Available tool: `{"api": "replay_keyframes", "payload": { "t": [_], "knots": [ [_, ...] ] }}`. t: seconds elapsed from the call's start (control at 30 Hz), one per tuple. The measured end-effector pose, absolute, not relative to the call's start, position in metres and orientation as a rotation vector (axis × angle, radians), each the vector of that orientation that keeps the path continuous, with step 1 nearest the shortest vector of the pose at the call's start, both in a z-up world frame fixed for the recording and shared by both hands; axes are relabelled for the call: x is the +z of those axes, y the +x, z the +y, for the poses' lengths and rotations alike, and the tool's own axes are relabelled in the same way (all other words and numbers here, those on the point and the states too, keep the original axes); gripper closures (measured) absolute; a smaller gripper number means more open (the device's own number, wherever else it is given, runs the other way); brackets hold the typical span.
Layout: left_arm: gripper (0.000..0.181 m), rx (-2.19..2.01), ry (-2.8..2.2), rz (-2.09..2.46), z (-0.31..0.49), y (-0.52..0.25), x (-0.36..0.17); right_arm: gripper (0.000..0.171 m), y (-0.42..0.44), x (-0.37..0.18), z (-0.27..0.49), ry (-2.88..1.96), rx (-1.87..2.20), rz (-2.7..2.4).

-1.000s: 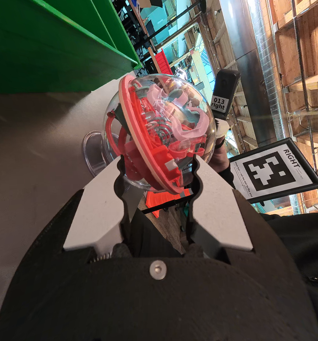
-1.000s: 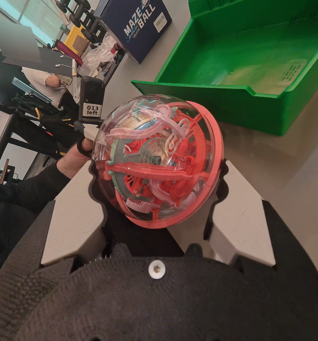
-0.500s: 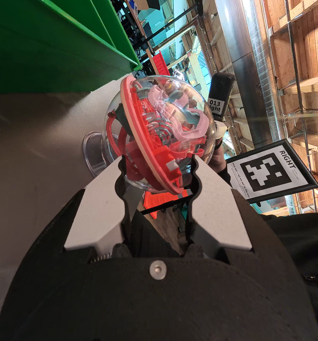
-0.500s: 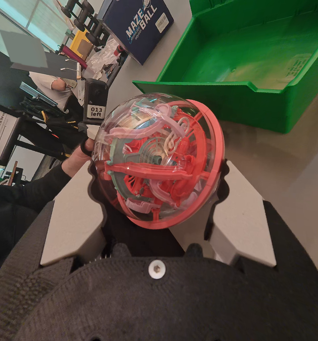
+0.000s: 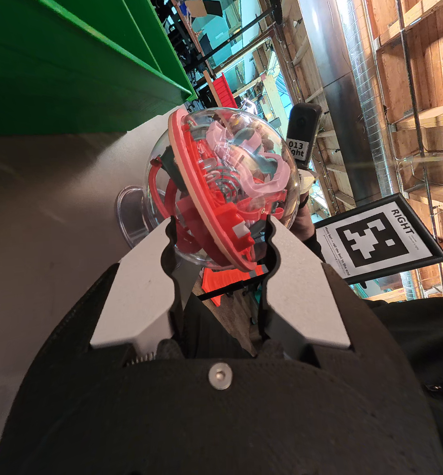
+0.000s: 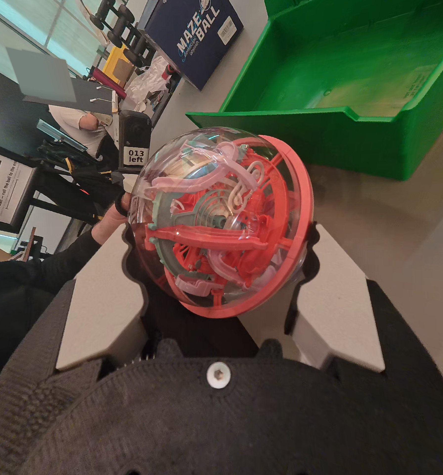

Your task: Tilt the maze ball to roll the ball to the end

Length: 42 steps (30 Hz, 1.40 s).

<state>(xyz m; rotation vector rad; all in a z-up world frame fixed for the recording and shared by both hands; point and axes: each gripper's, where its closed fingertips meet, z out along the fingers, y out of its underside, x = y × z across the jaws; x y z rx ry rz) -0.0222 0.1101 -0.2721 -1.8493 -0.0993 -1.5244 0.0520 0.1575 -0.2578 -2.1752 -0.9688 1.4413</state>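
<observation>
Premises present as a workshop or lab hall. Evidence: exposed timber walling (image 5: 421, 84), a bare metal duct (image 5: 364, 84) overhead, a framed marker sign (image 5: 354, 239), and a green bin (image 6: 343, 108) on the grey worktop (image 6: 385, 231).

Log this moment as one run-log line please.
stage: tilting | maze ball: held off the table, red rim tilted | left gripper: shut on ball | right gripper: shut on ball | green bin: behind, empty
</observation>
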Motion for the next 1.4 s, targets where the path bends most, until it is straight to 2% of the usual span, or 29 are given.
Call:
{"api": "replay_keyframes", "payload": {
  "t": [0.37, 1.1, 1.4],
  "knots": [
    [0.121, -1.516, -1.831, -0.116, 0.115, -0.026, -0.268, 0.041, 0.054, -0.261, 0.161, -2.205, 1.544, -0.879],
    [0.13, -1.54, -1.803, -0.059, 0.1, -0.028, -0.278, 0.041, 0.05, -0.258, 0.15, -2.023, 1.372, -1.013],
    [0.132, -1.519, -1.79, -0.076, 0.109, -0.036, -0.274, 0.043, 0.05, -0.262, 0.15, -2.163, 1.419, -0.986]
  ]
}}
